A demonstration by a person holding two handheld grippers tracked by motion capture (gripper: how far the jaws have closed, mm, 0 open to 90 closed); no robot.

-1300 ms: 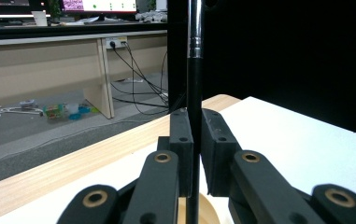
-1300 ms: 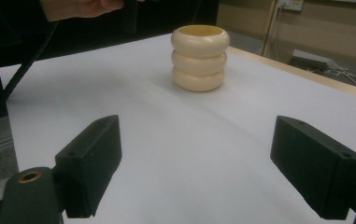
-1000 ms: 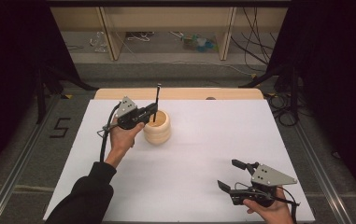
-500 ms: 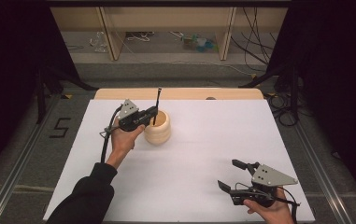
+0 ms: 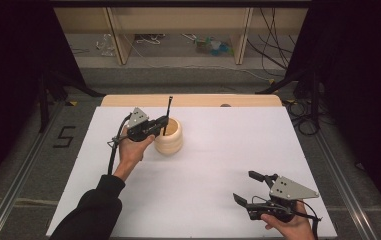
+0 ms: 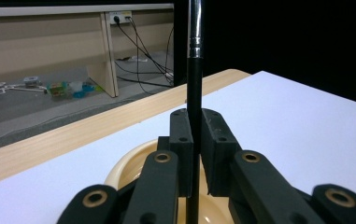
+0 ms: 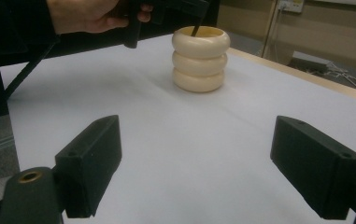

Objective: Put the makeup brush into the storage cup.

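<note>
The left gripper keeps its jaws pinched on the thin black metal-banded rod; since a second ago its tip has sunk deeper into the cream ribbed holder below them, so release seems near; the right gripper rests spread, holding nothing.

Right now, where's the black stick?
In the high view, the black stick stands upright in the cream holder, left of centre, clamped by the left gripper.

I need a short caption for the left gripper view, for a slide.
Left tool shut on a thin black stick, held upright over the cream ribbed cup on the white table.
</note>
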